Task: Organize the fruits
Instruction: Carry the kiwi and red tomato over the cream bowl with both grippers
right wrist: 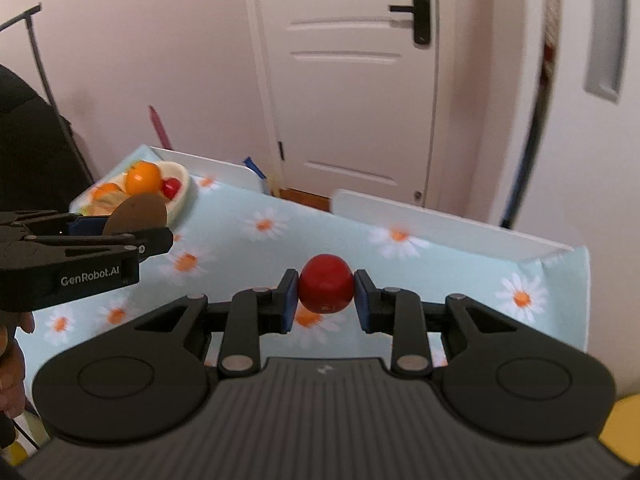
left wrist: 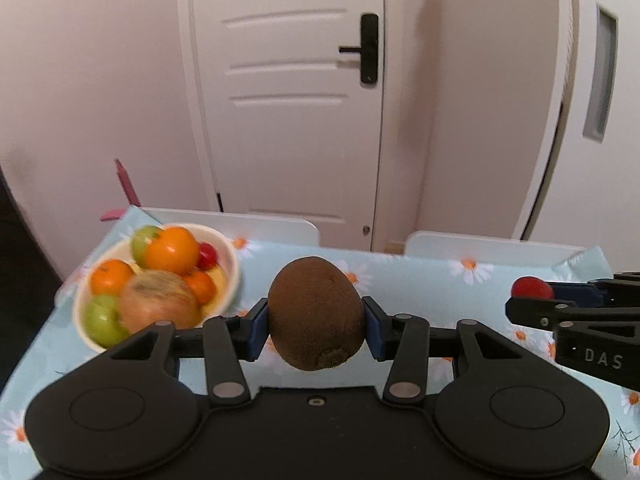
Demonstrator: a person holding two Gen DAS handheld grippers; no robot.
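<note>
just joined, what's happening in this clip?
A person is sorting fruit with a handheld claw in each hand. The left claw is shut on a kiwi, held up above the table. The right claw is shut on a small red fruit, also off the table. A bowl at the table's far left already holds oranges, green fruit, an apple and another red fruit. Neither held fruit is over the bowl yet.

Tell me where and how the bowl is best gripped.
Grip the bowl by its bare right-hand rim, coming from above with one jaw inside and one outside. The wall is thin and upright there, and the piled fruit fills the rest. Both grippers are occupied now.
</note>
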